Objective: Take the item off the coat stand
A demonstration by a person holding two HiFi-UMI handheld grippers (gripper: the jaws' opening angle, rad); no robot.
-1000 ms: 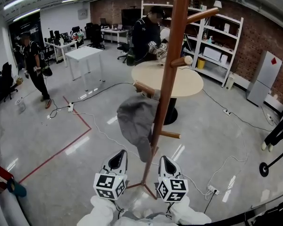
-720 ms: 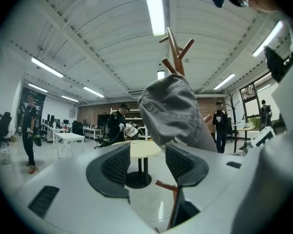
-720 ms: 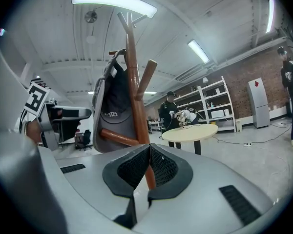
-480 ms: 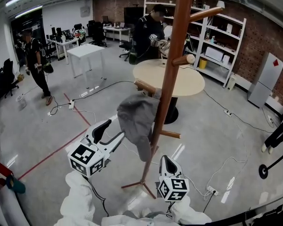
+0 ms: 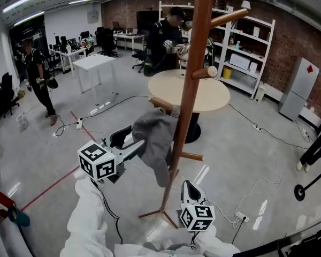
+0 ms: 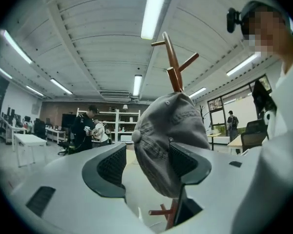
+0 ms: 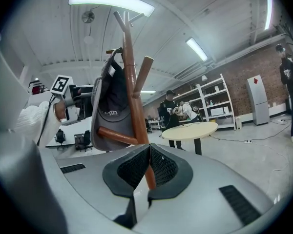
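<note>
A grey cap (image 5: pixel 155 138) hangs on a low peg of the brown wooden coat stand (image 5: pixel 195 63). My left gripper (image 5: pixel 129 142) is raised to the cap's left side, and its jaws are opening. In the left gripper view the cap (image 6: pixel 171 126) shows in the gap between the jaws of the left gripper (image 6: pixel 146 162), with no pad pressing on it. My right gripper (image 5: pixel 188 186) stays low by the stand's foot, shut and empty. In the right gripper view the cap (image 7: pixel 110 111) hangs against the pole (image 7: pixel 132 82), beyond the right gripper (image 7: pixel 149 167).
A round table (image 5: pixel 214 92) stands just behind the coat stand, with a person (image 5: pixel 168 33) working at it. Further off are a white table (image 5: pixel 96 60), shelves (image 5: pixel 246 42) and another person (image 5: pixel 37 74). Cables and a red tape line (image 5: pixel 59 178) cross the floor.
My left gripper has risen from beside the right one up to the cap, and its jaws have gone from shut to wide. The right gripper has stayed put.
</note>
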